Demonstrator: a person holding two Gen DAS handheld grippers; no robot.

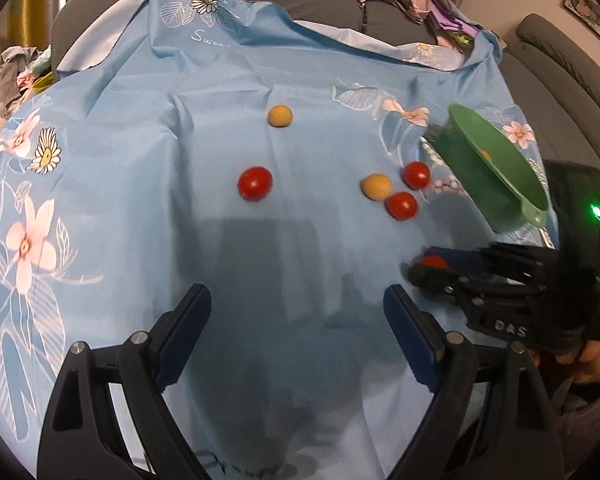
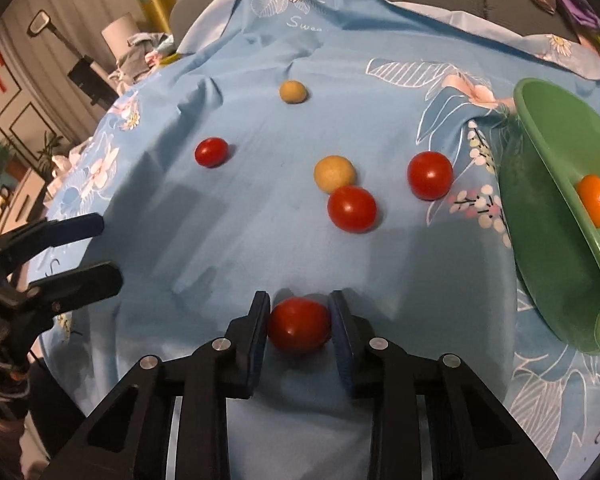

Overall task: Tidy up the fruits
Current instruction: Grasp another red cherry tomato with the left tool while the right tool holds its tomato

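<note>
Tomato pickup under way on a pale blue flower-printed cloth [image 2: 260,240] spread over a grey couch. Right gripper [image 2: 299,322] closed on a small round red tomato [image 2: 299,325] near the cloth's front edge, blue pads pressing both sides, fruit apparently resting on the fabric. Left gripper [image 1: 296,332] hanging wide and empty above bare cloth toward the front-left, holding nothing.

Green plastic scoop-shaped bowl [image 2: 552,240] tipped at the cloth's right edge, one small orange fruit [image 2: 595,200] already inside. Loose on the middle of the cloth: two more red tomatoes [image 2: 352,209] and [image 2: 430,175] beside a tan round fruit [image 2: 335,173], the nearer tomato touching or almost touching it. Farther left, a lone red tomato [image 2: 211,152]; toward the back edge, a second tan fruit [image 2: 293,92].

Likely next: lift and carry to the green bowl. Risks, as judged from here: smooth round skin slipping from the flat pads on the lift, since contact is narrow; too hard a squeeze splitting the soft fruit; cloth snagged by the fingertips and dragged upward, rolling the loose fruits toward the edges. Tilted bowl prone to shifting or spilling the orange fruit if bumped on release.
</note>
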